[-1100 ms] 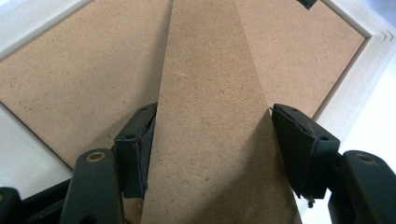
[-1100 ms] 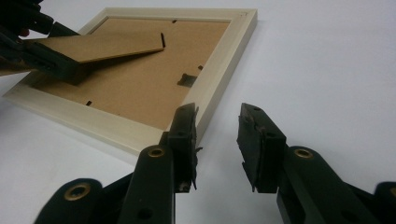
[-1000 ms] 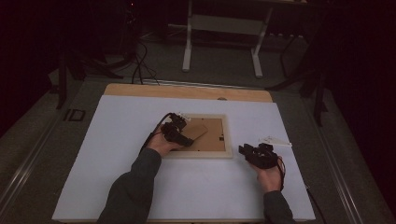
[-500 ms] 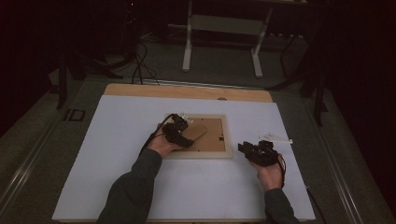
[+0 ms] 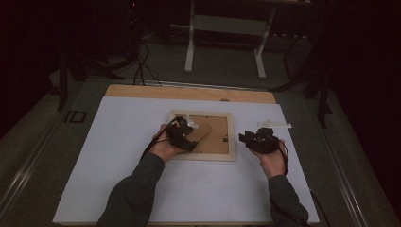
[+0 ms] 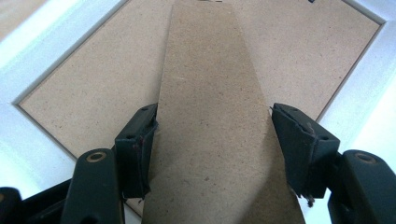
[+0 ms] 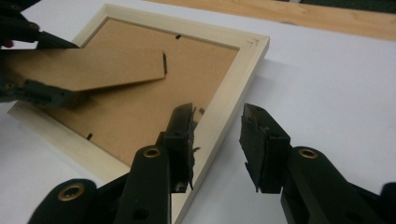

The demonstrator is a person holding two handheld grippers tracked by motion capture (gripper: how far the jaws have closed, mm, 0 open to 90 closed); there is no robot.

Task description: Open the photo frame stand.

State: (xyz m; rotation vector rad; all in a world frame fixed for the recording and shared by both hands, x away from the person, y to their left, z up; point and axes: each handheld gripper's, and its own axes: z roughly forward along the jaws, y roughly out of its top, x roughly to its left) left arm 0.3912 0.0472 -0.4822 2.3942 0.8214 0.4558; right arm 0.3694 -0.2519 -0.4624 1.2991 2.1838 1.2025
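A pale wooden picture frame [image 5: 203, 156] lies face down on the white tabletop, its brown backing board [image 5: 220, 137] facing up. My left gripper [image 5: 183, 135] sits over the frame's left part, shut across the width of the brown fold-out stand [image 6: 210, 84], which is tilted up off the backing [image 7: 93, 67]. In the left gripper view [image 6: 212, 116] both jaws press the stand's edges. My right gripper [image 5: 248, 139] is at the frame's right rail [image 7: 233, 88]. It is open [image 7: 217, 121], one jaw above the backing and the other outside over the table.
A thin white strip [image 5: 275, 125] lies on the white tabletop [image 5: 118, 142] just beyond the right gripper. A bare wooden band [image 5: 189, 92] runs along the table's far edge. Metal stand legs [image 5: 189, 56] and cables rest on the dark floor behind.
The right gripper has moved forward and slightly left, up to the frame's right rail. The left gripper keeps hold of the stand with little movement.
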